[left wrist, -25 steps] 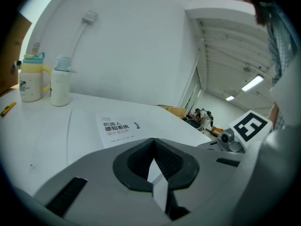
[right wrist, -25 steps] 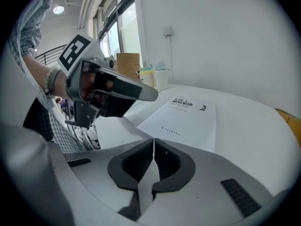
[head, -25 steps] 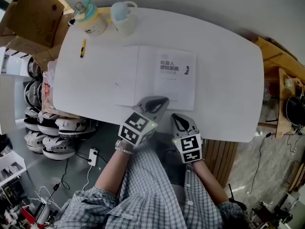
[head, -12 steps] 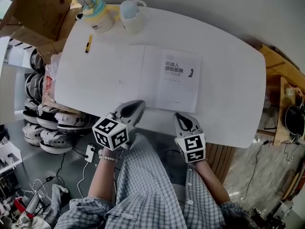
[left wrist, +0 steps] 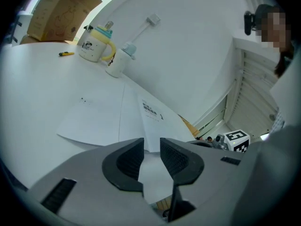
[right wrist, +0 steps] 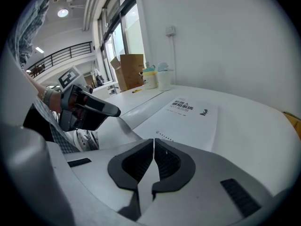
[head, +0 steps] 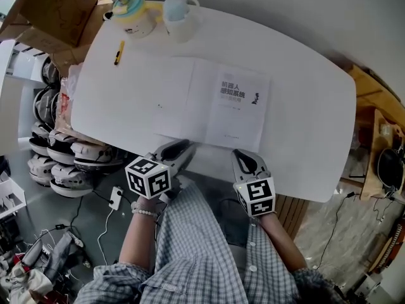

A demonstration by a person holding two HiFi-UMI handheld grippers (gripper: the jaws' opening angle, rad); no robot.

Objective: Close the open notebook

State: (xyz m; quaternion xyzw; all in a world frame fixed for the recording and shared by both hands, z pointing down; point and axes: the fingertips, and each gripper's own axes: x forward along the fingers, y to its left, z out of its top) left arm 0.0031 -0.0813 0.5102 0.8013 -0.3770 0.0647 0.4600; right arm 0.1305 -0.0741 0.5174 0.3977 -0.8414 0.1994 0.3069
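The notebook [head: 218,106] lies open and flat in the middle of the white table [head: 310,94]. Its left page [left wrist: 94,114] is blank and its right page [right wrist: 190,119] carries a printed title. My left gripper [head: 178,150] hovers at the table's front edge, just below the blank page's near edge. Its jaws have just been opening and stand apart with nothing between them; the left gripper [left wrist: 151,146] points toward the notebook's spine. My right gripper [head: 243,161] sits shut at the front edge below the printed page. In its own view the right gripper [right wrist: 154,147] holds nothing.
At the table's far left stand a yellow-and-teal cup [head: 131,12] and a pale blue mug [head: 180,14], with a yellow pen [head: 119,52] nearby. A cardboard box [head: 57,5] and stacked helmets [head: 54,160] lie off the left edge. Wooden furniture [head: 373,125] stands on the right.
My left gripper has slid left along the table's front edge, away from the notebook's spine, has rolled, and its jaws have opened. The right gripper has stayed put.
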